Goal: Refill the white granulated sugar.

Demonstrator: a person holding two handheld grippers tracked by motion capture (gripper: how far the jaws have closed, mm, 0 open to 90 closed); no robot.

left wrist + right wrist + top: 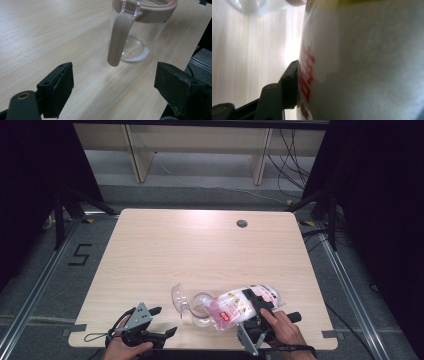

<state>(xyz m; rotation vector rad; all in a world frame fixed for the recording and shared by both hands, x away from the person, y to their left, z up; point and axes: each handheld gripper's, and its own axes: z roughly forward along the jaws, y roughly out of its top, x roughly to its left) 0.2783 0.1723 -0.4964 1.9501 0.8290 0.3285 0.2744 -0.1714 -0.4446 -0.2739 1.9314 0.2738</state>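
Tool count is two, one in each of the person's hands, both at the near edge of the counter (150, 250). One clear jug, one plastic bag and one counter make up the rest; the jug has a pinkish rim, a pinkish handle and a clear lid hinged up to its left.

Right tool (260, 312) is clamped on the bag (240, 305), jaws partly apart with the bag's bulk between them. In the right gripper view one black jaw presses flat against the bag's side, just by its red print; the other jaw is hidden behind the bag. The bag is white and translucent with red and pink labels, and in the high view it is tilted with its left end touching or overhanging the jug's mouth; which of the two cannot be told. The right hand (282, 330) grips the tool from below and to the right.

Left tool (157, 322) holds nothing; its jaws stand wide apart. In the left gripper view the jug (140, 32) stands upright on the counter ahead of those jaws, clear of both, with its handle (117, 40) turned toward the tool and hanging roughly between the two jaws but beyond them. A thin white layer lies at the bottom of the jug. In the high view the jug sits near the front edge, between the two tools, just right of the left one.
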